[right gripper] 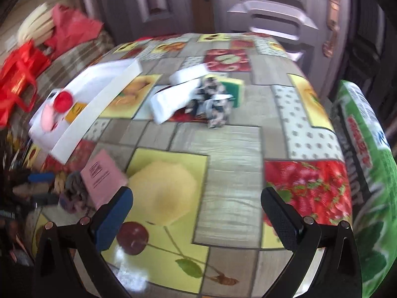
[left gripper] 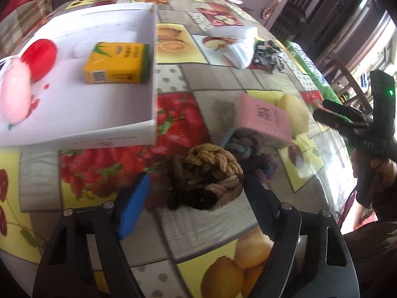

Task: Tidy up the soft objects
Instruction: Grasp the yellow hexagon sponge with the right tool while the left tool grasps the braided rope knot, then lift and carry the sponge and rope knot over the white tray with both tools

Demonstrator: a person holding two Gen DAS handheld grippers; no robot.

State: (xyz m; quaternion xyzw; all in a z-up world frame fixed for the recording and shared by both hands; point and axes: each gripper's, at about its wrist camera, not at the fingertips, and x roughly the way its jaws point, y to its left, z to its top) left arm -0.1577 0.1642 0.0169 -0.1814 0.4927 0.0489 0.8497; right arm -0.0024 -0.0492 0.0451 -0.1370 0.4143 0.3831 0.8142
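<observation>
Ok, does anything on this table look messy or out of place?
Mostly scattered, unsorted items. A tangled heap of hair ties lies loose outside the white box, and a crumpled patterned cloth sprawls over the white packs.

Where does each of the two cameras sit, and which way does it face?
Left wrist: on the left gripper, low over the table, facing a knotted bundle of braided hair ties between its open jaws; the right gripper and hand show at right.
Right wrist: on the right gripper, jaws open, facing a yellow foam sponge.
Shared: the white cardboard box, the pink tissue packet.
</observation>
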